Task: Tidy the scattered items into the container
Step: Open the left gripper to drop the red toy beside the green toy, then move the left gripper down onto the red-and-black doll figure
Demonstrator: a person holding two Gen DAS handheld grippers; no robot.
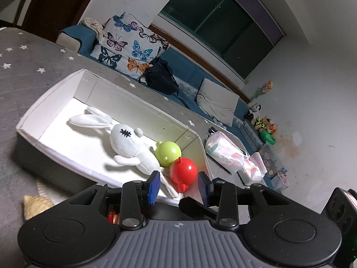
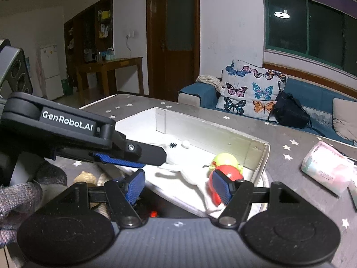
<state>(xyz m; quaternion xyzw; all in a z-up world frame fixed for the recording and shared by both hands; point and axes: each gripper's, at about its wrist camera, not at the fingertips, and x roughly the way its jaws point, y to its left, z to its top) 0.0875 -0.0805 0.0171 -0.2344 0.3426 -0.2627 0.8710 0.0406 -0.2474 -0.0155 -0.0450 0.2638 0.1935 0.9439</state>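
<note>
The left gripper (image 1: 178,184) is hovering with its blue pads (image 1: 154,187) parted and nothing between them, while the right gripper (image 2: 178,186) is likewise gaping wide and empty, the left crossing just ahead of it.

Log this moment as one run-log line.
left gripper: open, empty | right gripper: open, empty | white box: holds plush rabbit, green toy, red toy | tissue pack: outside, on table

Ahead I see a blue sofa (image 2: 312,93) with a butterfly cushion (image 2: 252,89) under dark windows (image 2: 312,29), a brown door (image 2: 176,38) left.
</note>
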